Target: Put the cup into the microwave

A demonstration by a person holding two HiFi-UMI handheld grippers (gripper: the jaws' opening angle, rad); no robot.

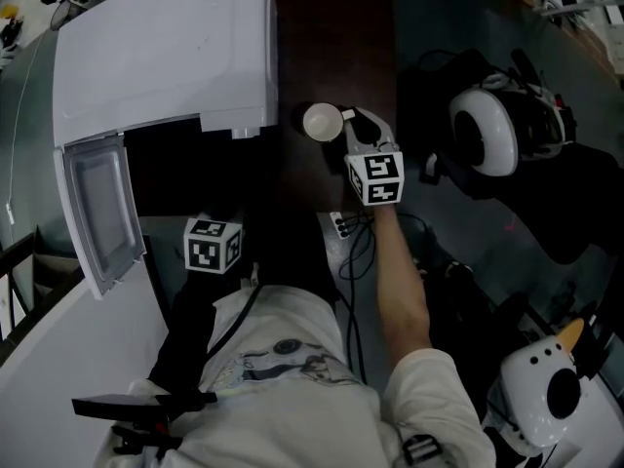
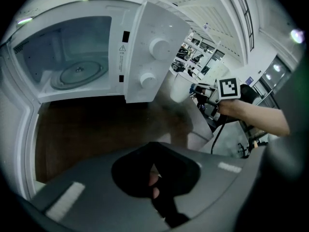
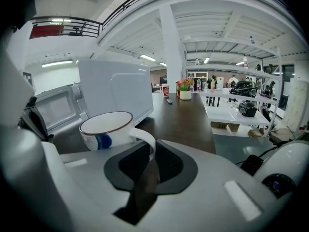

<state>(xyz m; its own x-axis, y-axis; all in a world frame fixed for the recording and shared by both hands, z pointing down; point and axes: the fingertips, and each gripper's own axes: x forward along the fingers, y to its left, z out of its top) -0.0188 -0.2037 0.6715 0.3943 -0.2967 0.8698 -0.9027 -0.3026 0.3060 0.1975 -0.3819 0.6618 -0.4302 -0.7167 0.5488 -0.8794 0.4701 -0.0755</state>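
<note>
Two handheld grippers face an open microwave. The right gripper pinches the handle of a white cup, holding it over the brown table beside the microwave, likely for carrying in. The left gripper, jaws pressed together and empty, waits near the open door.

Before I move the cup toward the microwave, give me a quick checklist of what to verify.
1. The microwave door is open: ok.
2. The turntable is bare: ok.
3. The right gripper is clamped on the cup, by its handle: ok.
4. The cup stands upright: ok.
5. The cup is lifted off the table: cannot tell.
6. The left gripper is out of the cup's path: cannot tell.
</note>
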